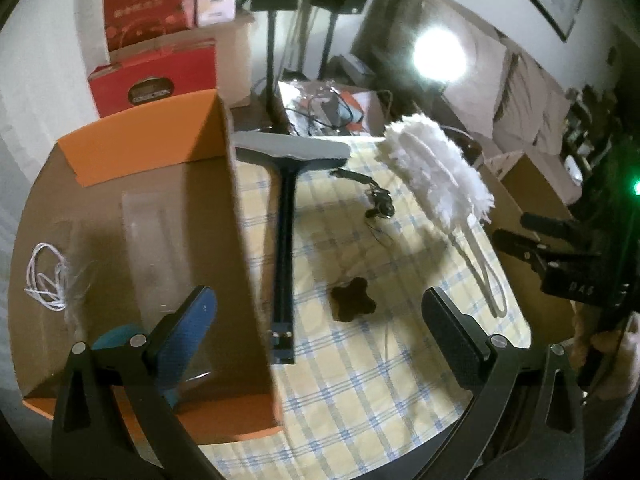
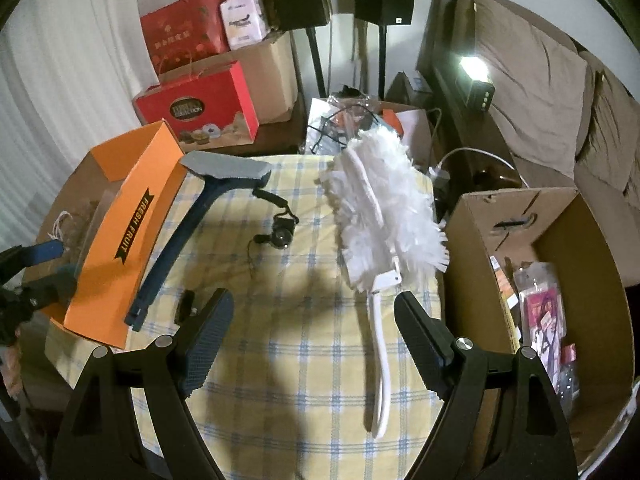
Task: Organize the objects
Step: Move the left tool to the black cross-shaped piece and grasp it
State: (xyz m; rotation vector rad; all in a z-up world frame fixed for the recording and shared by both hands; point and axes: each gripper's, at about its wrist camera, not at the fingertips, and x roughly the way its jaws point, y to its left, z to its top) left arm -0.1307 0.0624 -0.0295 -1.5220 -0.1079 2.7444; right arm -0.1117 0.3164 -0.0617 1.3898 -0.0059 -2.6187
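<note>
A fluffy white duster (image 2: 378, 216) with a smooth looped plastic handle lies on the yellow-and-blue checked tablecloth (image 2: 304, 360), near a long dark squeegee (image 2: 188, 224) leaning on a glossy orange cardboard box (image 2: 132, 216); the right gripper (image 2: 314, 340) hovers over the handle, jaws wide, empty; the left gripper (image 1: 320, 328) likewise gapes, holding nothing.

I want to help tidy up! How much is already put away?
Little yet. Both grippers, left gripper and right gripper, are open and empty. The white duster, squeegee and small black gadget lie on the checked cloth. The orange box holds only bits.
</note>
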